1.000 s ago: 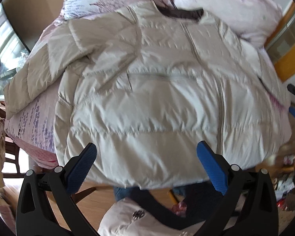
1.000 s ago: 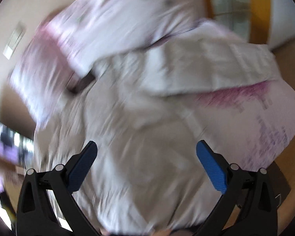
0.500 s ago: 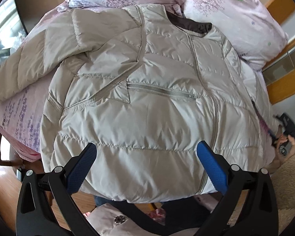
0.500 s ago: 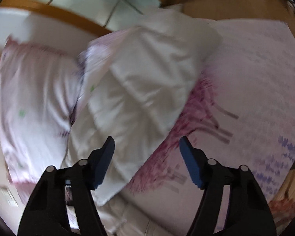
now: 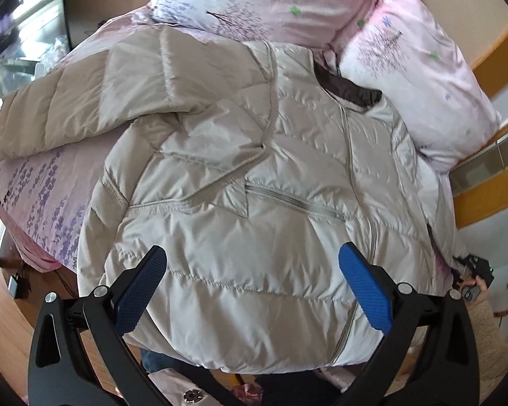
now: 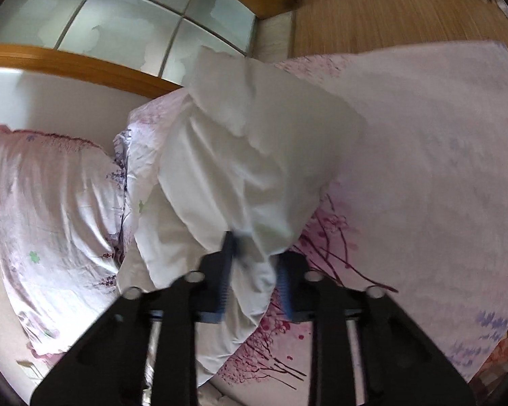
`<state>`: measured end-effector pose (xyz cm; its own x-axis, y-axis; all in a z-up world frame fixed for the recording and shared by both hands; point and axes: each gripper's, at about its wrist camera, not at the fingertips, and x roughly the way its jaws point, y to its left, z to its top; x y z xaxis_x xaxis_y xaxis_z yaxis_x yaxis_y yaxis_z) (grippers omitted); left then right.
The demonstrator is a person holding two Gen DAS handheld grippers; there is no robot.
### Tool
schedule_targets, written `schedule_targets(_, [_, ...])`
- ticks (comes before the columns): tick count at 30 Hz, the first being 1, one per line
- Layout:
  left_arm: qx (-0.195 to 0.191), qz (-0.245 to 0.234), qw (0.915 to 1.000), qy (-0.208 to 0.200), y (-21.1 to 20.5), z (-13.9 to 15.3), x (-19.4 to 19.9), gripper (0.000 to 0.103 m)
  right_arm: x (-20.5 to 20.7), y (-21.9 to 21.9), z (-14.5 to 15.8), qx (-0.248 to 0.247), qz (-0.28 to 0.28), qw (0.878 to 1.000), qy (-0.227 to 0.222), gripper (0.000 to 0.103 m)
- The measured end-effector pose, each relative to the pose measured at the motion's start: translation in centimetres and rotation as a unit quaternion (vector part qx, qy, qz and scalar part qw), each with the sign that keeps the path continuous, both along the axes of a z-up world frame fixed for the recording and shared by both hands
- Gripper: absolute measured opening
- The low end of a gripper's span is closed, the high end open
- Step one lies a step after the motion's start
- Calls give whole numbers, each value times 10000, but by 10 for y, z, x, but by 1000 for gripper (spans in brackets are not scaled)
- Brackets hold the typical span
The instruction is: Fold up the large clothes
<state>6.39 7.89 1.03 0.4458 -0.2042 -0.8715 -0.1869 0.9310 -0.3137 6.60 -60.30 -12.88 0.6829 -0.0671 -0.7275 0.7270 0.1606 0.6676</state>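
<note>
A light beige puffer jacket (image 5: 254, 203) lies front up on the bed, its collar toward the pillows and its left sleeve (image 5: 84, 98) stretched out to the left. My left gripper (image 5: 252, 287) is open and empty, hovering over the jacket's hem. In the right wrist view the jacket's other sleeve (image 6: 254, 162) lies across the bed sheet. My right gripper (image 6: 254, 267) is shut on the lower edge of this sleeve. The right gripper also shows small at the jacket's right edge in the left wrist view (image 5: 474, 270).
Two pink floral pillows (image 5: 406, 61) lie at the head of the bed. The pink floral sheet (image 6: 423, 169) covers the bed. A wooden-framed wardrobe with glass panels (image 6: 118, 23) and wooden floor (image 6: 372, 6) lie beyond the bed's right side.
My right gripper has swung to the jacket's right sleeve and closed on it. My left gripper has moved in over the jacket's hem and stayed open.
</note>
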Motion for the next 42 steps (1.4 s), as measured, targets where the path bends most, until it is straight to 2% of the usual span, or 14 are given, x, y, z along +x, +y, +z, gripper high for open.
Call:
schedule_targets(4, [47, 199, 9997, -167, 10, 1, 0, 102, 17, 12, 33, -777, 253, 9967, 32, 7])
schedule_targets(9, [3, 475, 9986, -234, 32, 2, 6, 102, 36, 39, 88, -1674, 716, 9831, -212, 6])
schedule_targets(14, [-147, 747, 9959, -489, 54, 6, 10, 102, 63, 89, 148, -2535, 1404, 9549, -646, 6])
schedule_targets(16, [-159, 859, 9947, -542, 62, 7, 12, 102, 74, 120, 174, -2832, 1784, 9377, -934, 6])
schedule_targets(20, [-219, 1085, 9926, -492, 81, 4, 15, 102, 98, 206, 218, -3379, 2718, 8884, -1509, 6])
schedule_targets(24, [-163, 1263, 9907, -480, 98, 4, 14, 102, 117, 297, 227, -3668, 3722, 8334, -1799, 6])
schedule_targets(26, [-187, 1362, 9896, -431, 107, 2, 14, 102, 131, 339, 211, -3672, 4176, 8132, -1719, 5])
schedule_targets(29, [-296, 1595, 9860, -391, 123, -2, 11, 102, 150, 384, 178, -3713, 4659, 7917, -1350, 5])
schedule_targets(32, [-396, 1818, 9819, -364, 140, -7, 7, 102, 157, 434, 128, -3794, 5166, 7639, -750, 5])
schedule_targets(35, [-444, 2046, 9774, -297, 155, -14, 4, 101, 160, 473, 101, -3979, 5454, 7374, -225, 7])
schedule_targets(38, [-512, 2225, 9733, -213, 168, -20, 3, 96, 160, 504, 79, -4390, 5762, 6880, 437, 22])
schedule_targets(40, [-596, 2328, 9705, -183, 176, -24, 3, 95, 152, 525, 76, -4704, 5972, 6473, 557, 43])
schedule_targets(41, [-640, 2378, 9690, -177, 180, -26, 2, 95, 144, 534, 76, -4863, 6062, 6270, 540, 60])
schedule_targets(42, [-699, 2440, 9671, -164, 184, -29, 2, 95, 137, 539, 77, -4909, 6134, 6170, 444, 67])
